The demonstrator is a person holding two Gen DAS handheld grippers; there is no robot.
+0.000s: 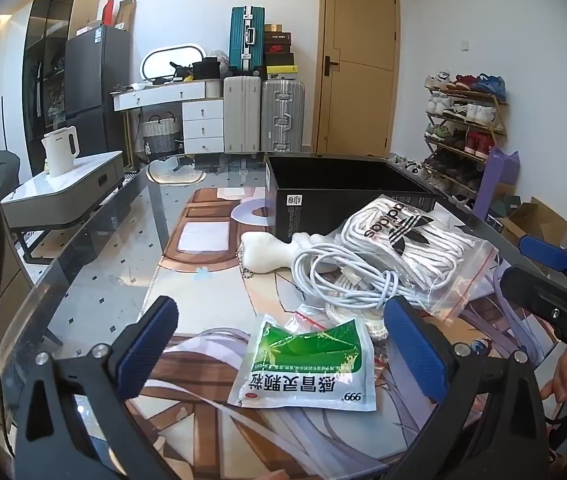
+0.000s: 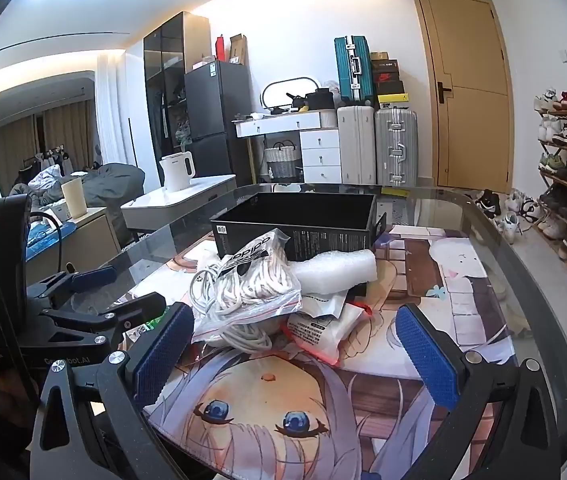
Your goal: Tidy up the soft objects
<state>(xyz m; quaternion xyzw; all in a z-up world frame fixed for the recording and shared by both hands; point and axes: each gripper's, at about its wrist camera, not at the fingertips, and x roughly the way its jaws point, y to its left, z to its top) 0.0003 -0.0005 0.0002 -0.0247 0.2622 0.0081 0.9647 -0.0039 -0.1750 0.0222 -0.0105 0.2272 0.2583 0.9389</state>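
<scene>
Both mine spread, empty: left gripper (image 1: 283, 336) straddled the near sachet (image 1: 303, 364); next, pinch it, carry to far box (image 1: 347, 196); right gripper (image 2: 303, 344) idle.

At the bottom centre of the left view lies a green and white sachet (image 1: 305, 364) with dark lettering. Above it sit a white cable (image 1: 347, 280) and a clear bag (image 1: 415, 248) with a black trefoil logo and a red seal strip. The box (image 1: 347, 196) behind is black. The mat (image 2: 283, 396) shows a cartoon face with blue eyes and pale lilac hair. The finger pads (image 2: 427, 356) are textured blue.
</scene>
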